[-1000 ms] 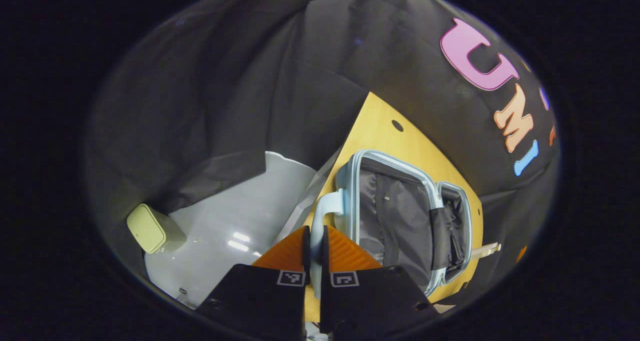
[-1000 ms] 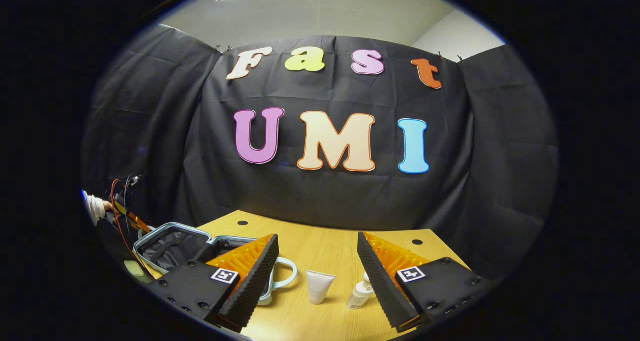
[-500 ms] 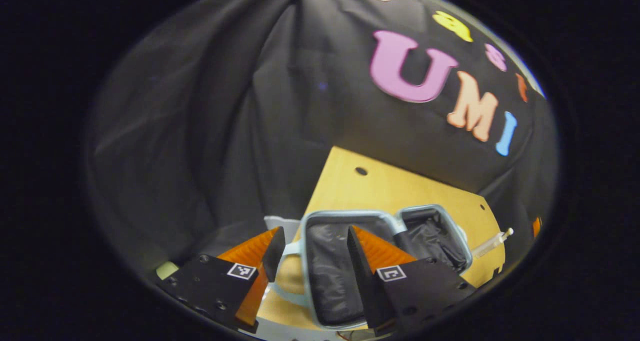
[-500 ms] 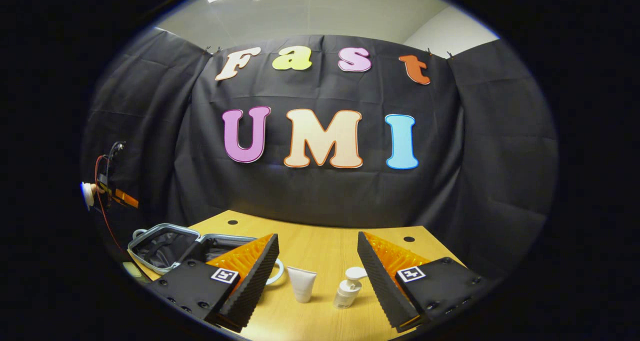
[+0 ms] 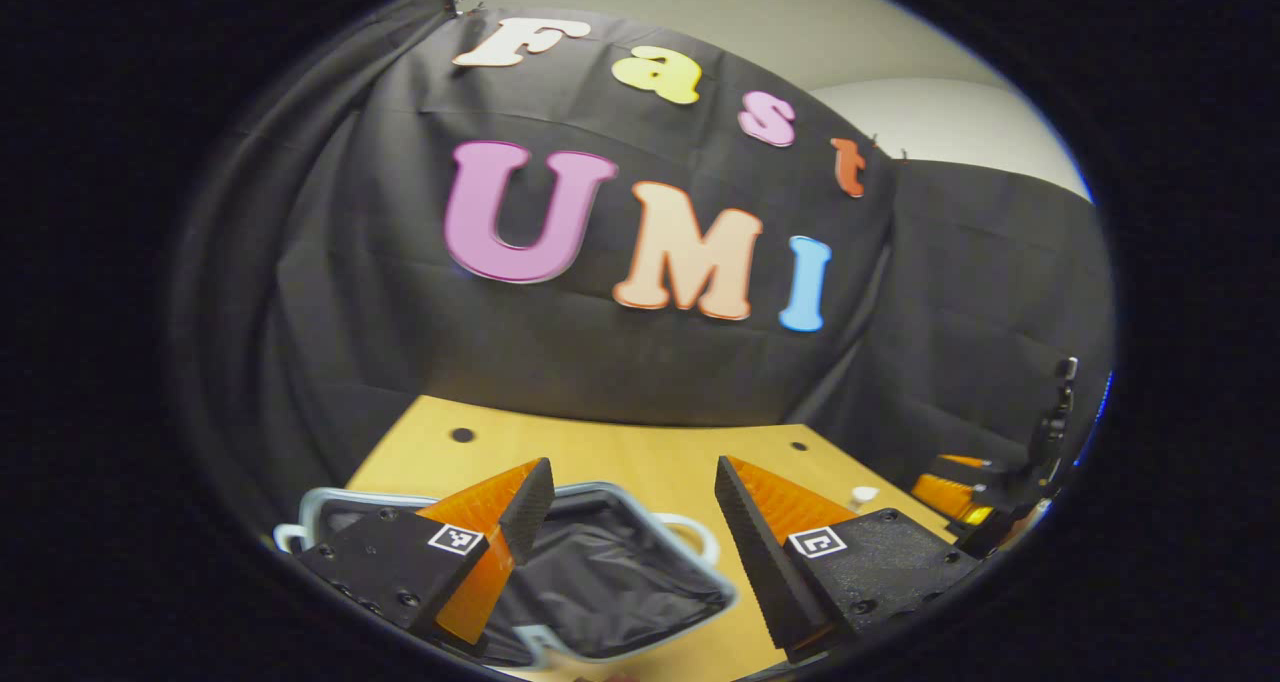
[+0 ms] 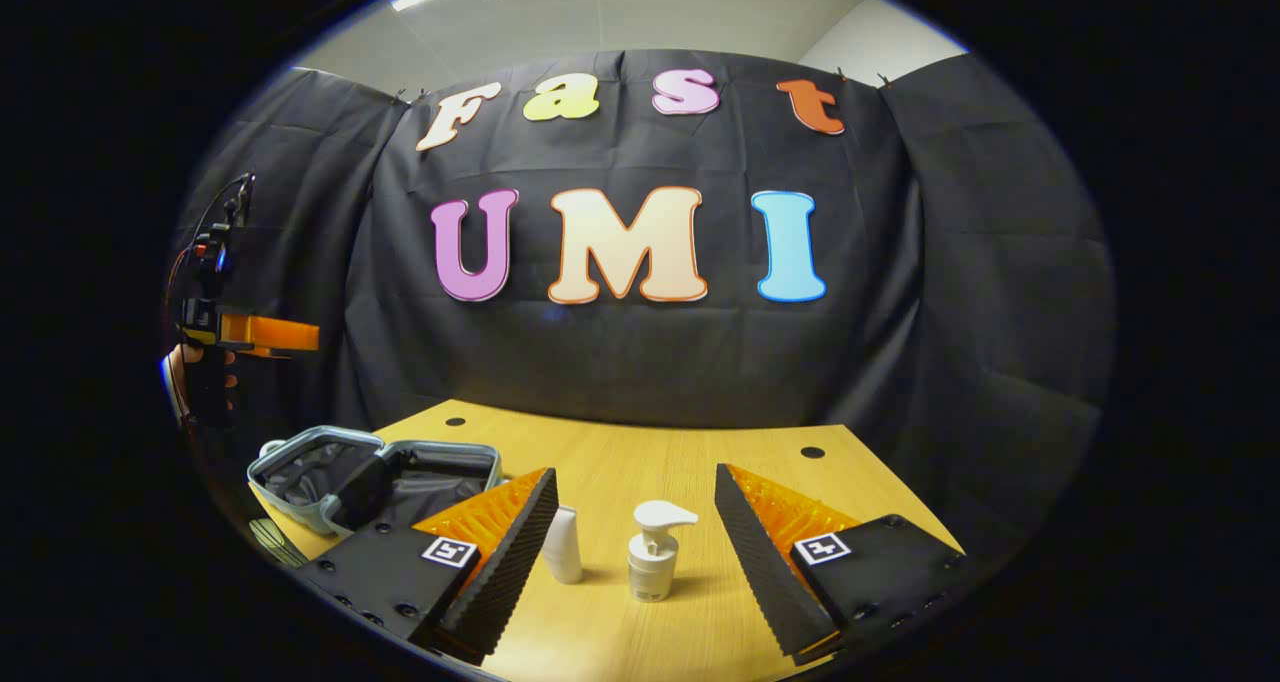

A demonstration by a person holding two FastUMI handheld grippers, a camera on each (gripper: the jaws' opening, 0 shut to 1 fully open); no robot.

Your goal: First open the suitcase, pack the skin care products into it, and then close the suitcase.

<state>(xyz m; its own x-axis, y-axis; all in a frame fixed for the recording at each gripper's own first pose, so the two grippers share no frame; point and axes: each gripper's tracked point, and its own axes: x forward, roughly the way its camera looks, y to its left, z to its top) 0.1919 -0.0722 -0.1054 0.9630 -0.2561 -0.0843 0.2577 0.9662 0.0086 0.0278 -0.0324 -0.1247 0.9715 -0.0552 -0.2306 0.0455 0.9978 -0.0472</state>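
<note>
The light-blue suitcase lies open on the wooden table, its dark lining showing. My left gripper hovers open above it, empty. In the right gripper view the open suitcase sits at the table's left end, and a hand holds the left gripper high above it. A white pump bottle and a white tube stand upright on the table. My right gripper is open, with the bottle ahead between its fingers and the tube by the left finger.
The black cloth wall closes off the table's far side. The table's left edge runs just beyond the suitcase. In the left gripper view the right gripper shows at the far right, with the bottle's white cap beside it.
My left gripper let go of the suitcase handle, opened and rose, turning toward the back wall. The right gripper shifted, so bottle and tube now stand upright between its fingers.
</note>
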